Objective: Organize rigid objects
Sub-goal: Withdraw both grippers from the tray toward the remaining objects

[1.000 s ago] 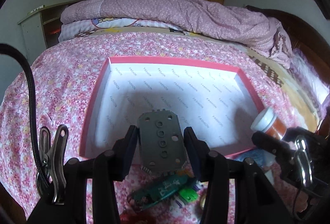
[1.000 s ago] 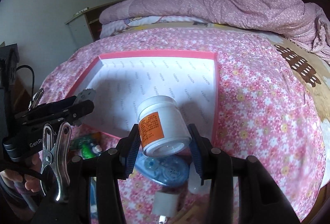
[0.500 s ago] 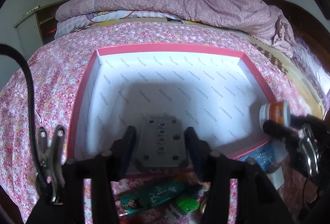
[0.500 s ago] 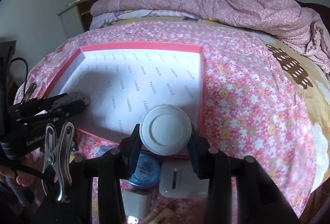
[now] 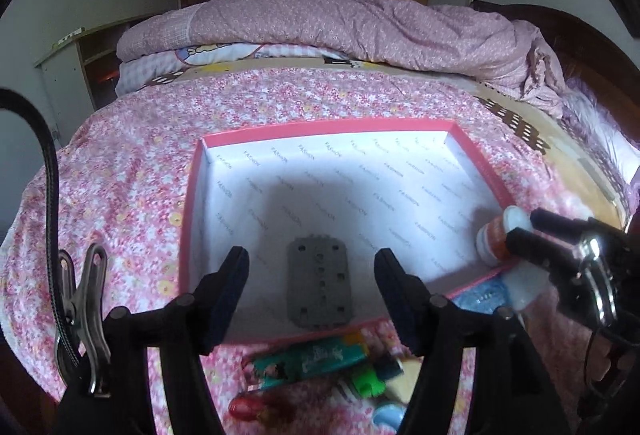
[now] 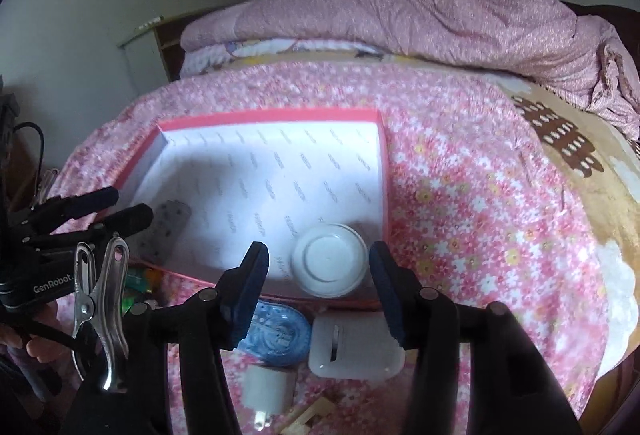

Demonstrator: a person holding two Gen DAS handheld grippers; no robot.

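Clutter crowds the flowered bedspread (image 5: 120, 175) just outside the near wall of the pink-rimmed box (image 5: 320, 125): a green printed tube (image 5: 308, 359), a bright green piece (image 5: 370, 383), a blue round tape dispenser (image 6: 276, 333), a white rounded case (image 6: 356, 349) and a white plug adapter (image 6: 266, 395). A rumpled pink quilt (image 5: 360, 23) lies heaped across the far end of the bed.

The box is shallow, card-walled, lined in white paper with small repeated print. Inside, near the front wall, a flat grey plate (image 5: 320, 285) with holes and rounded corners lies on the floor, its long axis running away from the camera. The left gripper (image 5: 312, 291) has just been opening; its jaws stand wide, clear of the plate on both sides.

Over at the box's near right corner, the white jar (image 6: 329, 265) with its orange label stands upright on the lining, round lid facing up. The right gripper (image 6: 318, 277) has just been opening too, pads apart from the jar.
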